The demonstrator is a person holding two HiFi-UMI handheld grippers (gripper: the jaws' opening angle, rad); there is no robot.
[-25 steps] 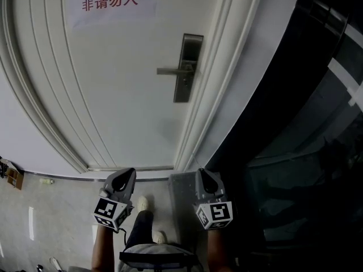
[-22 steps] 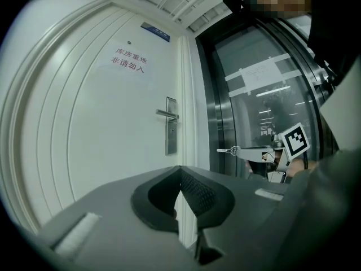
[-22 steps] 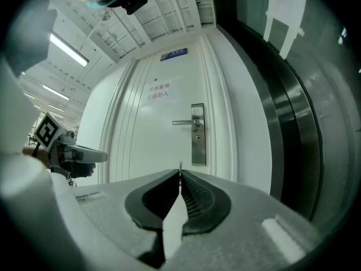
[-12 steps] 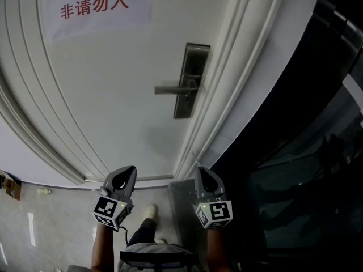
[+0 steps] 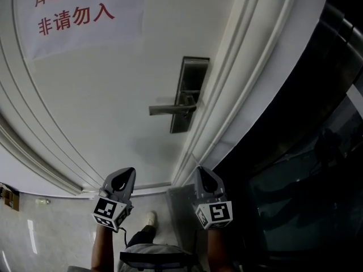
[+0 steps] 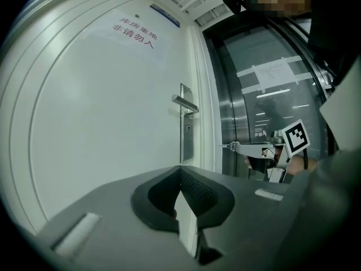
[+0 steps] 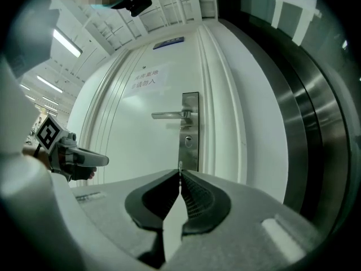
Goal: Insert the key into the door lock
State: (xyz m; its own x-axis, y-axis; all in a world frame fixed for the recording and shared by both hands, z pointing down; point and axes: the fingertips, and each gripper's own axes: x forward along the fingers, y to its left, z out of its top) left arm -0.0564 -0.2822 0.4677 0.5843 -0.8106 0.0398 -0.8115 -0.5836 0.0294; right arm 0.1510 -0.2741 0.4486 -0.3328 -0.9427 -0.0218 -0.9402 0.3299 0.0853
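Note:
The steel lock plate [image 5: 189,93] with its lever handle [image 5: 169,109] sits on the white door [image 5: 102,95], ahead of both grippers. In the right gripper view the keyhole [image 7: 188,141] lies below the handle [image 7: 169,116], just above my right gripper [image 7: 180,171]. It is shut on a small key [image 7: 180,165] whose tip pokes out between the pads. From the left gripper view that key [image 6: 227,146] shows at the right gripper's tip, short of the door. My left gripper [image 6: 180,169] is shut and holds nothing. In the head view the left gripper [image 5: 128,171] and right gripper [image 5: 200,169] are side by side.
A paper sign [image 5: 74,16] with red characters hangs on the door's upper left. Moulded door frame [image 5: 227,112] runs beside the lock. Dark glass and steel panels [image 5: 306,152] fill the right. The person's shoe [image 5: 150,217] shows on the pale floor [image 5: 34,231] below.
The door, sign and lock plate have grown larger and slid lower-left in the head view as the person moves closer. Both grippers keep their side-by-side pose, still shut.

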